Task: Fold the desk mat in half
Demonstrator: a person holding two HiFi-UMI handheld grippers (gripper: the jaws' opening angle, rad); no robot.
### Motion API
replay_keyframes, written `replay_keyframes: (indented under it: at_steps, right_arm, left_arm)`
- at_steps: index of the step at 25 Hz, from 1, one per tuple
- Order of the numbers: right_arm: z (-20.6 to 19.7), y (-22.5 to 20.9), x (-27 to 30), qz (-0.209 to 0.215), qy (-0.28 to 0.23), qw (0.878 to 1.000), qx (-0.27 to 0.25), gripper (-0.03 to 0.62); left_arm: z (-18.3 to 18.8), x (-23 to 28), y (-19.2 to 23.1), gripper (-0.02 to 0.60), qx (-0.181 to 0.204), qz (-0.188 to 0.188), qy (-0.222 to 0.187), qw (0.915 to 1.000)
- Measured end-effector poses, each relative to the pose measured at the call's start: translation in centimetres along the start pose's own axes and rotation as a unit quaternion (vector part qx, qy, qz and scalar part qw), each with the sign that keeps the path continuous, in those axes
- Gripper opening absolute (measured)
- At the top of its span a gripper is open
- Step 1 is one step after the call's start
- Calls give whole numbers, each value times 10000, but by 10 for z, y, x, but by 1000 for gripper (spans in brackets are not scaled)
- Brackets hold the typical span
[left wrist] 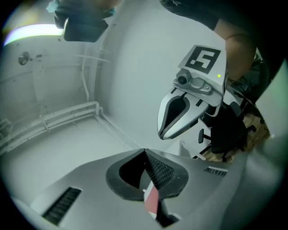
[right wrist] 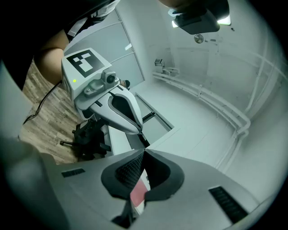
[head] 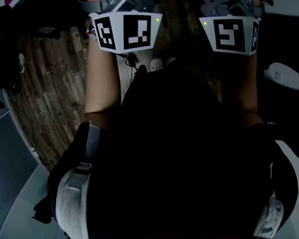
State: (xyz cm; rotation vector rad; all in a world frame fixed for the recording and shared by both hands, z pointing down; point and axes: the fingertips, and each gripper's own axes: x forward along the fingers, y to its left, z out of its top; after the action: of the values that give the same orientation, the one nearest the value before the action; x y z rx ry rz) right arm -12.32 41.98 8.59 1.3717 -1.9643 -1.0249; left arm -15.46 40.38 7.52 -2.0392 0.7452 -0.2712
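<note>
Above the torso (head: 180,155), at the top of the head view: two grippers, held level and side by side, each pointed away from the torso.

- Left gripper (left wrist: 145,152): jaws were pressed together, nothing between them.
- Right gripper (right wrist: 144,152): jaws likewise met, nothing held.
- Floor (head: 52,100): wood planks, showed to the left of the torso.
- Wall (left wrist: 135,67): pale, with pipes along it; lay beyond the grippers, away from the torso.
- Chair (right wrist: 87,137): black, stood on the floor off to the torso's side.
- Desk mat: appeared in no view, and its place relative to the torso could not be told.

Step in hand: none, by the look of it. No fold was under way, and whether the work was unstarted or finished could not be judged.

Next move, if folding was still due: it would call for finding the mat, lowering both grippers to one edge, and parting the jaws to take that edge at two spots.
</note>
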Motion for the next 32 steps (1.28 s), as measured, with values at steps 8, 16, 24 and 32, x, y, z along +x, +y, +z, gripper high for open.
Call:
replay_keyframes:
  at_steps: [8,16,24,32]
  right_arm:
    - [1,5,-11,-34,17,9999,-113,29]
    - [-1,-4,19,-75,128,9998,-147,29]
    - [-25,-18,30,-229,158,9995,-116,29]
    - [-64,-36,62,-223,-3,9997,-43,29]
  left_arm:
    - [5,-6,-3,12,35,83,-76,9999]
    - [-13,8,18,12,11,86,-175,9998]
    - [-23,32,15,12,-6,51,-203,9998]
    - [-47,77,12,12,81,66,-19,9999]
